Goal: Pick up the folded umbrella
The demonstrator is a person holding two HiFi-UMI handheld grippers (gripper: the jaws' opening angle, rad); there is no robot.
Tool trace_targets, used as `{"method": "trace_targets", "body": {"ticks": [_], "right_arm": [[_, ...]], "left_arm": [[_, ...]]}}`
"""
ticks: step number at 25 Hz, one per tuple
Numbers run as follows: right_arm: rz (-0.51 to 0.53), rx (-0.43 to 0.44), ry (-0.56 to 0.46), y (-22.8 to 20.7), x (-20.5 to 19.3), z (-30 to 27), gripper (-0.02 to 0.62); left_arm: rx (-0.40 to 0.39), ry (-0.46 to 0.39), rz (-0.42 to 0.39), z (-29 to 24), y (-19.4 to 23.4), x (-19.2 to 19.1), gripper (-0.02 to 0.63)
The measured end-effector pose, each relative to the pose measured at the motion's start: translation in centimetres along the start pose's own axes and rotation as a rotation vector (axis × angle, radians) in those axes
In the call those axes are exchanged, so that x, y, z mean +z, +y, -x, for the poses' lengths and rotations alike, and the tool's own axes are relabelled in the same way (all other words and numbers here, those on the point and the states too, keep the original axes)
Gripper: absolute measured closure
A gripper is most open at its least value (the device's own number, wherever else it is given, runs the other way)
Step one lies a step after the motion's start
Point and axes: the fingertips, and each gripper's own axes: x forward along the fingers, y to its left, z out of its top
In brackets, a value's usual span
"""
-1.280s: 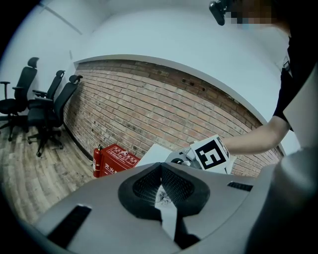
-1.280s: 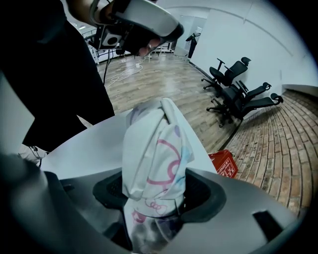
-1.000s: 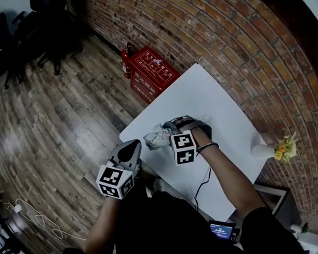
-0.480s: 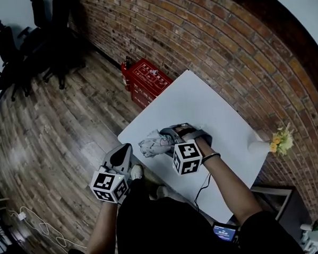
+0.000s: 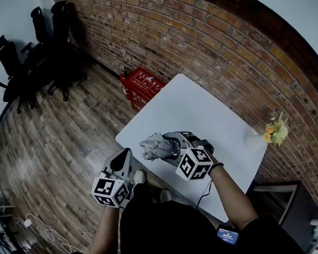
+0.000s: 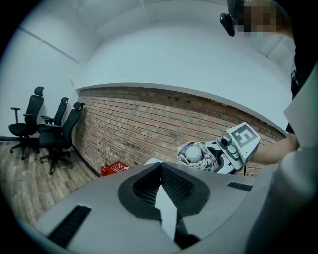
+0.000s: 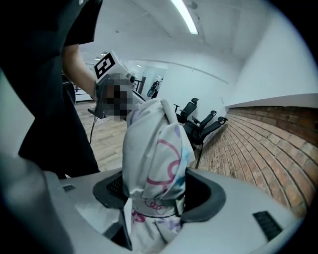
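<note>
The folded umbrella [image 5: 153, 147] is a white fabric bundle with pink and blue print. My right gripper [image 5: 164, 147] is shut on it and holds it in the air above the near-left part of the white table [image 5: 200, 108]. In the right gripper view the umbrella [image 7: 155, 154] stands up between both jaws of my right gripper [image 7: 154, 196]. My left gripper [image 5: 122, 156] hovers left of the table's near edge, jaws shut and empty. The left gripper view shows its jaws [image 6: 161, 173] meeting at the tip, with the umbrella [image 6: 198, 154] ahead of them.
A red box [image 5: 141, 83] stands on the wooden floor by the brick wall, at the table's far-left corner. A white vase of yellow flowers [image 5: 271, 133] sits at the table's right edge. Black office chairs [image 5: 35, 56] stand far left. A cable [image 5: 202, 193] hangs from my right gripper.
The right gripper has risen with the umbrella, lifting it off the table and tilting it. The left gripper has also come up a little, still shut.
</note>
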Motion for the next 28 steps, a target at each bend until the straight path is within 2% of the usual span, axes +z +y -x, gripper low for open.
{"method": "trace_targets", "body": {"ticks": [9,14,23,28], "right_arm": [[-0.185,-0.019,-0.173,2.9,0.1,4.6,0.293],[-0.322,-0.009,-0.289,3.9,-0.6,6.4,0.293],[-0.541,0.008,-0.503,2.6,0.4,8.9,0.293],[-0.706,0.005,-0.638,1.4,0.9,10.1,0.293]], "left_arm": [[-0.018,-0.029,-0.026,1.3,-5.6,0.0,0.592],[-0.005,-0.042,-0.022,2.0,-7.9,-0.4,0.592],[0.014,-0.055,-0.017,2.9,-8.5,-0.5,0.592],[0.004,-0.066,-0.022,2.9,-8.1,0.2,0.592]]}}
